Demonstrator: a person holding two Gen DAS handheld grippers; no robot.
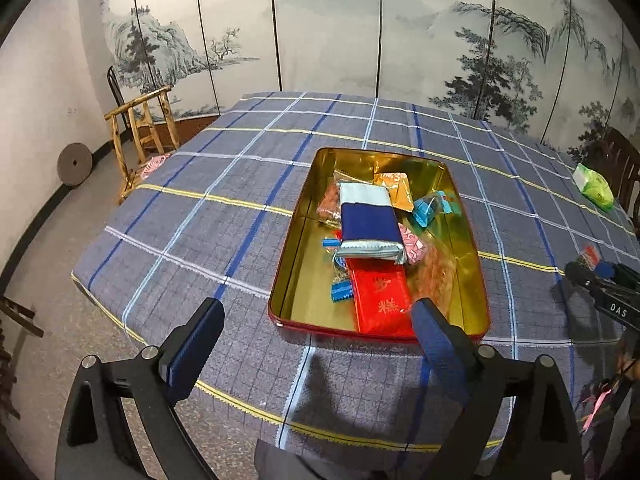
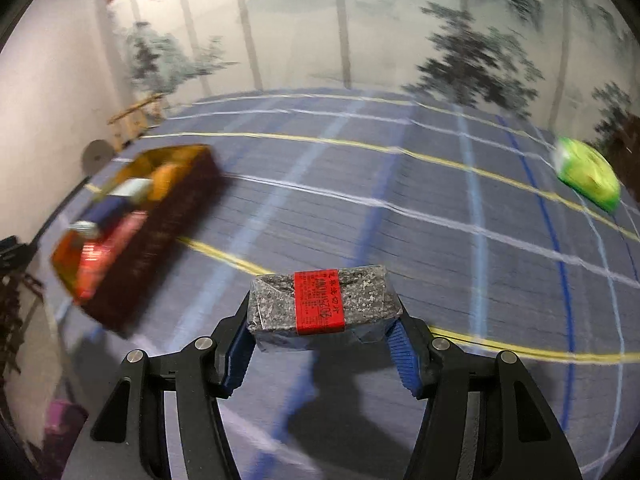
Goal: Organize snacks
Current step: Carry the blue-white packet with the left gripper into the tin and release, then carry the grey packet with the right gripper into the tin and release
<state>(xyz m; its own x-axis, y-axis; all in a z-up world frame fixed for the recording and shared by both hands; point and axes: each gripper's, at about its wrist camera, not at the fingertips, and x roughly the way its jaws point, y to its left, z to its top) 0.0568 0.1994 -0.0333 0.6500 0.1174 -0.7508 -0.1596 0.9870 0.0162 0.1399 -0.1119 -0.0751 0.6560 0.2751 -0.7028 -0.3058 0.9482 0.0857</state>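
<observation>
Right claw squeezes a gray snack bar with a red band, up above the checked cloth. Left claw is wide open and holds nothing, just before the gold tin full of snacks. Far off to the right lies a green pack.

the right gripper carries white letters "das" on its black body. gold characters mark the red packet; the grey block's red band bears small print too blurred to read.

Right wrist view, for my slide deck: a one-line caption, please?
Right tool grips a grey, red-banded snack block above the plaid tablecloth.
</observation>
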